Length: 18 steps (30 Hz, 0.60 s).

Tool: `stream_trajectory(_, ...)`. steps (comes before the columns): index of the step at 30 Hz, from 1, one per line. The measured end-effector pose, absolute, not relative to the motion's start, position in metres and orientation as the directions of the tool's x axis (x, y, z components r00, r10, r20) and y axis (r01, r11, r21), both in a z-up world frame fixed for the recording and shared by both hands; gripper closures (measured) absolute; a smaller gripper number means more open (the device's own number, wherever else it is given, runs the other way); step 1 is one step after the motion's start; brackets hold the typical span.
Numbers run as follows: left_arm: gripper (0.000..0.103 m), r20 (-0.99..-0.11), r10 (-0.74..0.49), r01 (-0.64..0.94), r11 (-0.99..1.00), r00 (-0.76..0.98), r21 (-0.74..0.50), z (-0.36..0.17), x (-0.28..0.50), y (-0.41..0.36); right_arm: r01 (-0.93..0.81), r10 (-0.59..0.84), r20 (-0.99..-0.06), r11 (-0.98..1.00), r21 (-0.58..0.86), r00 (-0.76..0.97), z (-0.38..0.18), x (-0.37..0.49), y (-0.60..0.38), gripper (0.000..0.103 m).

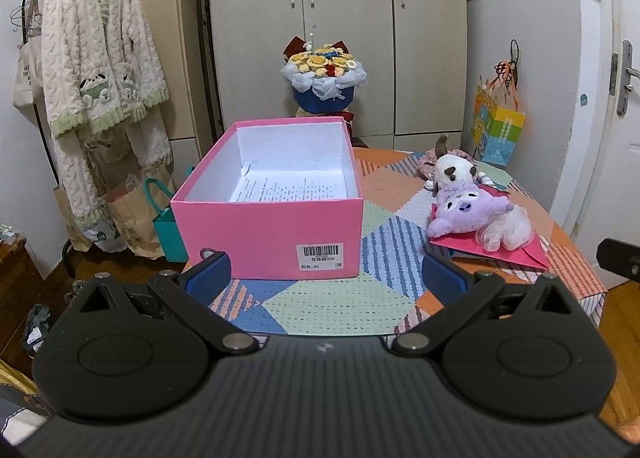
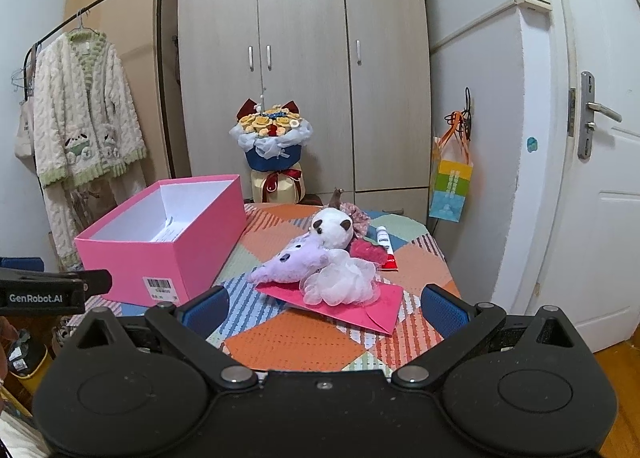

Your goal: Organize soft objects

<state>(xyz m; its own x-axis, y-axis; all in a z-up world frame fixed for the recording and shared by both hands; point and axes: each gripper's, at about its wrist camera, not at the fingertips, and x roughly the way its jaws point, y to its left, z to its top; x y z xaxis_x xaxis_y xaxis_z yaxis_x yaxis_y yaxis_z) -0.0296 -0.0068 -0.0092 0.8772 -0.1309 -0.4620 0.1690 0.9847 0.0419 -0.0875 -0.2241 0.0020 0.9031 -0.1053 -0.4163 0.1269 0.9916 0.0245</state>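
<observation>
An open pink box (image 1: 268, 234) with a white inside and a printed sheet on its floor stands on the patchwork table (image 1: 332, 302). My left gripper (image 1: 326, 272) is open and empty just in front of it. To the right lie a purple plush (image 1: 466, 212), a white plush (image 1: 454, 172) and a white mesh puff (image 1: 506, 228) on a pink envelope (image 1: 516, 254). In the right wrist view my right gripper (image 2: 324, 308) is open and empty before the purple plush (image 2: 290, 264), the puff (image 2: 344, 278), the white plush (image 2: 332, 232) and the box (image 2: 160, 254).
A red-and-white tube (image 2: 385, 248) and a floral cloth item (image 2: 356, 216) lie behind the toys. A flower bouquet (image 2: 272, 142) stands before the wardrobe (image 2: 304, 58). A robe hangs on a rack (image 2: 80, 110) at left. A gift bag (image 2: 450, 186) hangs at right, near the door (image 2: 600, 138).
</observation>
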Motion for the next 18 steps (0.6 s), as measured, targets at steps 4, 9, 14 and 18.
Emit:
stream_trajectory(4,0.0,-0.464,-0.127,0.17,0.984,0.877,0.052,-0.009,-0.029,-0.009,0.124,-0.12,-0.422,0.992,-0.017,0.899,0.0,-0.085,-0.221,0.0)
stream_trajectory(9,0.0,-0.467,-0.122,0.171,0.983,0.876,0.063,-0.007,-0.025,-0.01,0.112,-0.12,-0.43,0.993,-0.042,0.895,0.0,-0.081,-0.221,0.0)
stream_trajectory(14,0.0,-0.466,-0.148,0.199,0.978,0.873,0.062,0.006,-0.018,-0.015,0.087,-0.102,-0.437,0.995,-0.055,0.894,0.003,-0.072,-0.223,0.0)
stream_trajectory(18,0.0,-0.442,-0.18,0.225,0.973,0.879,0.052,0.018,-0.009,-0.022,0.062,-0.082,-0.429,0.996,-0.06,0.9,0.008,-0.061,-0.225,0.0)
